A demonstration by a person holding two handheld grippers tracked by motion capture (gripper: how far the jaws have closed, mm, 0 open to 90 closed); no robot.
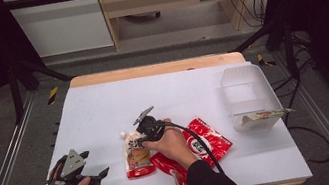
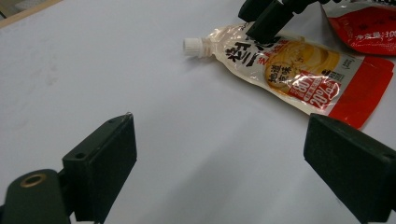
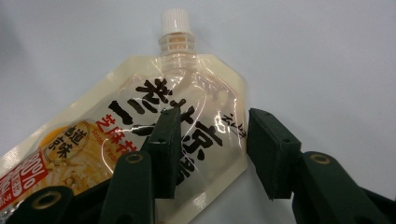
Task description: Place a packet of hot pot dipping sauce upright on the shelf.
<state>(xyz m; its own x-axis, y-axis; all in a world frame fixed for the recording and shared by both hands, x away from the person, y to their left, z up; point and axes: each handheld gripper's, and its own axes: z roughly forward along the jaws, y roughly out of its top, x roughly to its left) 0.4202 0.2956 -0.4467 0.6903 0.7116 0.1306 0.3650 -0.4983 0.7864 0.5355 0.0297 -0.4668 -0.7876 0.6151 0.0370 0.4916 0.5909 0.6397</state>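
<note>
A spouted sauce pouch (image 1: 138, 158), clear and cream at the neck and red at the bottom, lies flat on the white table top (image 1: 104, 107) with its white cap (image 3: 175, 21) pointing away from me. My right gripper (image 1: 143, 135) is down on the pouch's upper part. In the right gripper view (image 3: 212, 126) one jaw rests on the printed face and the other stands just off the pouch's side edge, with a gap between the pads. My left gripper (image 1: 96, 165) rests at the front left, wide open (image 2: 219, 135) over bare table, aimed toward the pouch (image 2: 289, 65).
A red snack bag (image 1: 208, 141) lies to the right of the pouch, partly under my right forearm. A clear plastic bin (image 1: 249, 93) stands at the right edge with a flat packet (image 1: 264, 117) in its near end. The table's wooden back edge (image 1: 153, 69) runs behind.
</note>
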